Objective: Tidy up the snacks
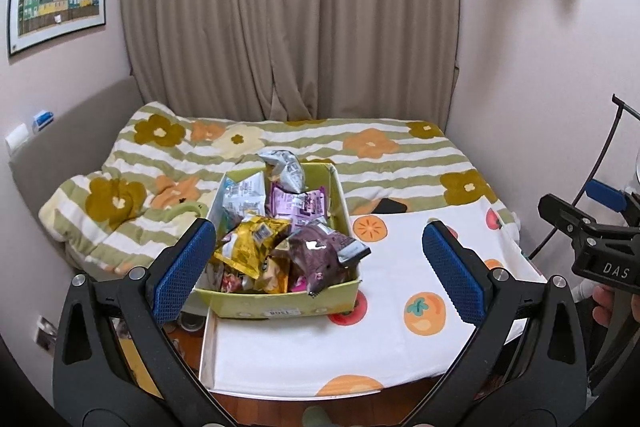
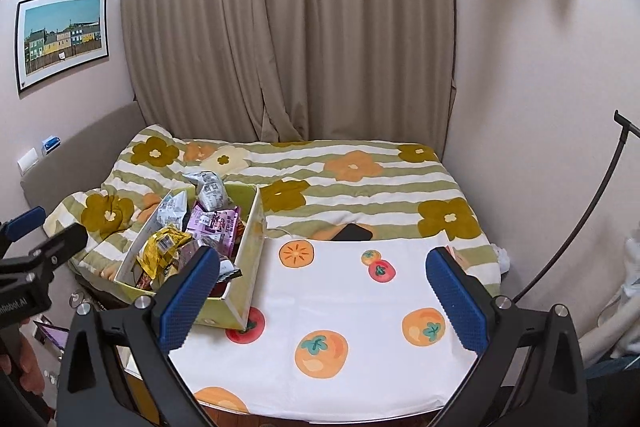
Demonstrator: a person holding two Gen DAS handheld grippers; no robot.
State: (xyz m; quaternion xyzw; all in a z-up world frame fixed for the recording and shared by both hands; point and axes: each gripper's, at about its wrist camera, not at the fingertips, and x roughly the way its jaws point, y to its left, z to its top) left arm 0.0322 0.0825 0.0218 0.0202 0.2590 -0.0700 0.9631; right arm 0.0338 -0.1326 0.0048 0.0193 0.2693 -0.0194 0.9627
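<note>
— One green box (image 1: 256, 303) sat at frame centre, heaped with roughly eight snack packets (image 1: 280, 227).
— Both tongs, left gripper (image 1: 320, 267) and right gripper (image 2: 324, 295), we held wide, empty; a phone (image 2: 352, 233) lay behind.

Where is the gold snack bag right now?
The gold snack bag lies in the green box, near its front-left, beside the dark purple bag; both views show it.
</note>
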